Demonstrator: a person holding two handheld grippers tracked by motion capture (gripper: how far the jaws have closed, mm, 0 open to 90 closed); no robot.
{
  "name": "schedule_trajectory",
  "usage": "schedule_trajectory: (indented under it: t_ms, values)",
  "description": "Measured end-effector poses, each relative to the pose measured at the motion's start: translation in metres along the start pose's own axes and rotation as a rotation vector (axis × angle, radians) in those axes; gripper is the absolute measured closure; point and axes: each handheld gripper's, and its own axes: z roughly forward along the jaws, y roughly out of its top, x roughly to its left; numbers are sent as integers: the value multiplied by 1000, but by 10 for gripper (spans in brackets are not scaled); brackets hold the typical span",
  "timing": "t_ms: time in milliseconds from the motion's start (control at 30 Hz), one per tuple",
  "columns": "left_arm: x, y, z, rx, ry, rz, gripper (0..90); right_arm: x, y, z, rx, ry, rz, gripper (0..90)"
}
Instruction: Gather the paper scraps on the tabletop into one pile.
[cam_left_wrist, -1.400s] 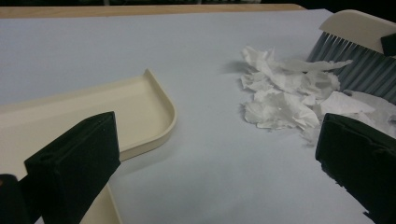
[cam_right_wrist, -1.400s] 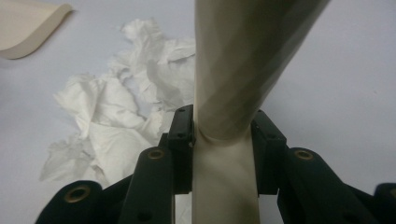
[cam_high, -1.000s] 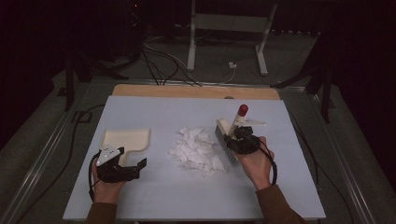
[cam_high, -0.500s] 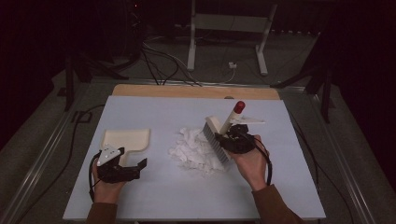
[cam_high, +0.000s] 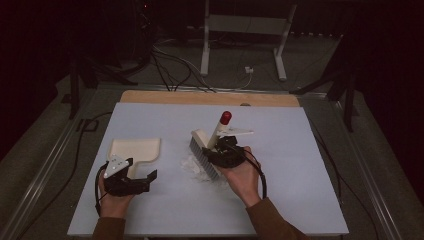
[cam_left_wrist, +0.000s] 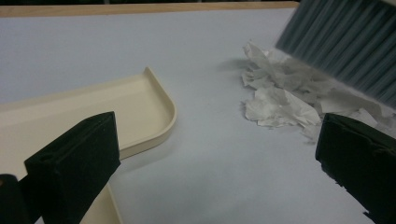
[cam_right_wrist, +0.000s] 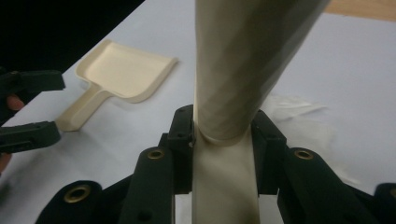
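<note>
The right gripper (cam_high: 223, 150) has its jaws clamped on the handle of a cream hand brush with grey bristles and a red-tipped handle (cam_high: 210, 145), whose bristles rest on a pile of torn white paper scraps (cam_high: 192, 165) mid-counter. The left gripper (cam_high: 134, 179), jaws wide and holding nothing, sits near the counter's front-left corner, just beside the cream plastic dustpan (cam_high: 136, 150)

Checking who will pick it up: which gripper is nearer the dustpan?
Left. The left gripper sits open at the dustpan handle; the right gripper, farther off, holds the brush.
</note>
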Motion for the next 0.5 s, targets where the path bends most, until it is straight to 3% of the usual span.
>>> schedule_trajectory:
  t_ms: [233,500]
  values:
    - [1,0,0,2,1,3,8,14,-2,17,20,33,6,674]
    - [2,-1,-1,0,6,1,7,24,-6,32,12,84,50,674]
